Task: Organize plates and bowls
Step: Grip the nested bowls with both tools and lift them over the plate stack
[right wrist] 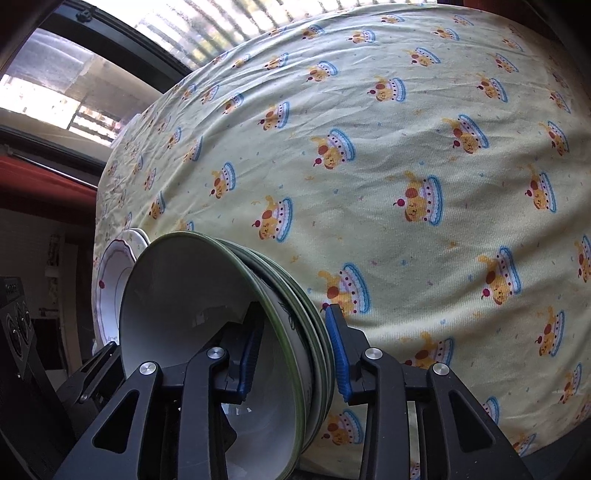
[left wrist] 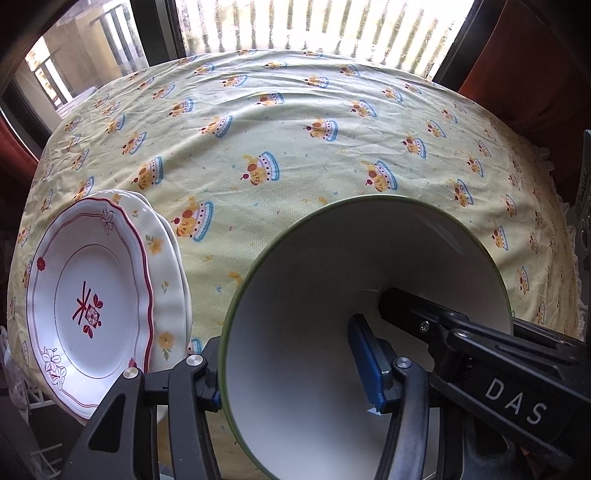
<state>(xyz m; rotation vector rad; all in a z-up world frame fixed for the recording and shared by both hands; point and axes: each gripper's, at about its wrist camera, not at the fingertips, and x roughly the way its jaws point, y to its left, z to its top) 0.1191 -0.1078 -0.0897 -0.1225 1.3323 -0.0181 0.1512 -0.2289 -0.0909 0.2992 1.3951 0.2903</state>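
Observation:
A stack of white bowls with green rims (left wrist: 314, 295) fills the lower middle of the left wrist view, and it also shows in the right wrist view (right wrist: 192, 317). My left gripper (left wrist: 295, 380) is shut on the bowl stack's wall: one blue pad (left wrist: 369, 365) inside, the other finger outside the rim. My right gripper (right wrist: 293, 360) is shut on the other side of the same stack of nested bowls. A red-patterned white plate (left wrist: 92, 306) lies on a yellow-flowered plate (left wrist: 166, 295) at the left, also visible in the right wrist view (right wrist: 110, 288).
The table is covered by a pale yellow cloth with a cake-and-dog print (left wrist: 295, 147). Windows with blinds (left wrist: 314, 26) stand behind its far edge. Red curtains (left wrist: 535, 66) hang at the right. A black device (right wrist: 18, 325) stands at the left.

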